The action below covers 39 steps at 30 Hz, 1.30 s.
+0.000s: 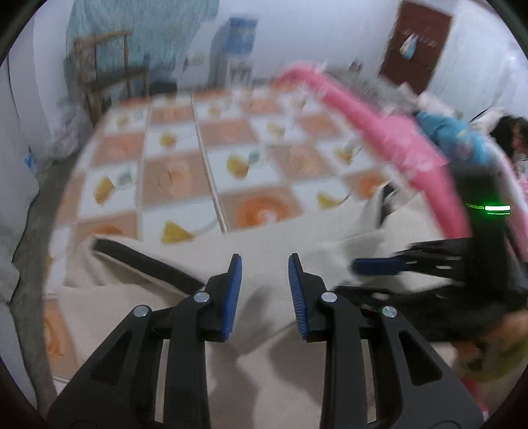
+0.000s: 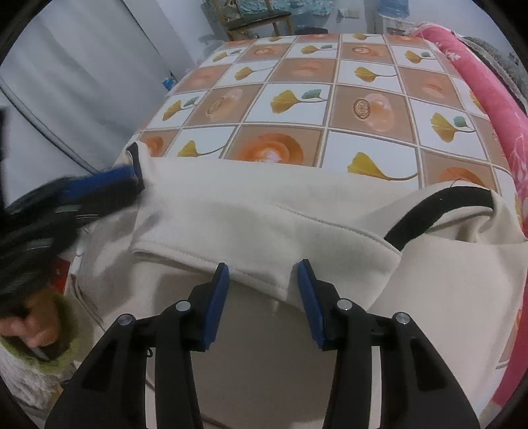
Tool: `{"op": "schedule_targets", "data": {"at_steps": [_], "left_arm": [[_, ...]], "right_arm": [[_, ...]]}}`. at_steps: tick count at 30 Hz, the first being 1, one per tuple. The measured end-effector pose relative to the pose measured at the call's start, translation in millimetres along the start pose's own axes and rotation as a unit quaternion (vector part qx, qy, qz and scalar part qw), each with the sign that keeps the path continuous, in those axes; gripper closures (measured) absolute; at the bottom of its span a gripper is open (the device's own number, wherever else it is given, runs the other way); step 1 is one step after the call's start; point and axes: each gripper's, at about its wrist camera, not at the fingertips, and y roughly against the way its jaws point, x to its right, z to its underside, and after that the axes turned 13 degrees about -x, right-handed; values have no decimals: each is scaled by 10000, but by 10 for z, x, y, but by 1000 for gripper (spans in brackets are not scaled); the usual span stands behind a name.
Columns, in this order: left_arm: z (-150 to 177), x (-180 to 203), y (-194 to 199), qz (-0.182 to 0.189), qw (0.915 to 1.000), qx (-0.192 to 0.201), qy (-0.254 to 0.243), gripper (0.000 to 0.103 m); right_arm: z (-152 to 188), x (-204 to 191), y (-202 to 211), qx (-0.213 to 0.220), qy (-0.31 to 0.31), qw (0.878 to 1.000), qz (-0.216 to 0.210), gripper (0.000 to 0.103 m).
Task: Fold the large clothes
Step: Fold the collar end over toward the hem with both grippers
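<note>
A cream sweatshirt (image 2: 264, 211) with black trim (image 2: 439, 208) lies folded over at the near end of the table. My right gripper (image 2: 263, 264) is open just above the folded hem, which runs between and past its tips without being pressed. My left gripper (image 1: 265, 257) hovers open over the cream cloth (image 1: 264, 346) with nothing between its blue pads (image 1: 232, 290). A black band (image 1: 145, 264) lies left of it. In the blurred left wrist view a blue pad (image 1: 379, 265) of the right gripper shows at the right. In the right wrist view the left gripper's pad (image 2: 122, 175) sits at the garment's left corner.
The table carries a tiled cloth (image 2: 297, 99) with leaf and shell prints. A pink blanket (image 2: 495, 99) runs along its right side. A wooden chair (image 2: 260, 19) stands behind, with a water dispenser (image 1: 236, 49) beside it. A hand in a green cuff (image 2: 39, 330) holds the left gripper.
</note>
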Motion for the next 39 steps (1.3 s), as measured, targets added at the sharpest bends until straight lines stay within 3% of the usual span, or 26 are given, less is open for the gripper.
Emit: {"op": "schedule_targets", "data": {"at_steps": [2,7,10,12,16,21,23,25,31,39], "left_arm": [[3,-8,-227,-159,9994,-308,36,76],[163,-8,-258,-239,9994,-223,-113,75],[180,-51,-255,-152,9996,-250,-62,75],[194,-82,-258,-79,9996,-252,-24,75],[227,-106,-258,11,9998,-217,-35,75],[264,-101,-253,-10,9997,-206,-148,75],[273,-108,-251,8,9997,-194,-168,74],[283,-118,-246,40,9997,-181,-148,74],[292,-130,-243,90,9997,-153,-145,74],[292,-132,-243,50,9997,-146,-166,74]], "right_arm": [[17,-13,92,51,-10,10000,14,60],[25,-80,454,546,121,9984,97,60],[-112,-113,447,692,102,9974,149,60],[-177,-121,348,671,95,9977,102,60],[-152,-59,-85,188,3,9993,325,59],[-117,-62,141,425,-113,9985,325,58],[-129,-56,261,664,-144,9962,547,50],[-125,8,272,754,-240,9951,592,48],[-105,64,96,414,-229,9937,1019,48],[-211,50,355,1076,-449,9886,957,48]]}}
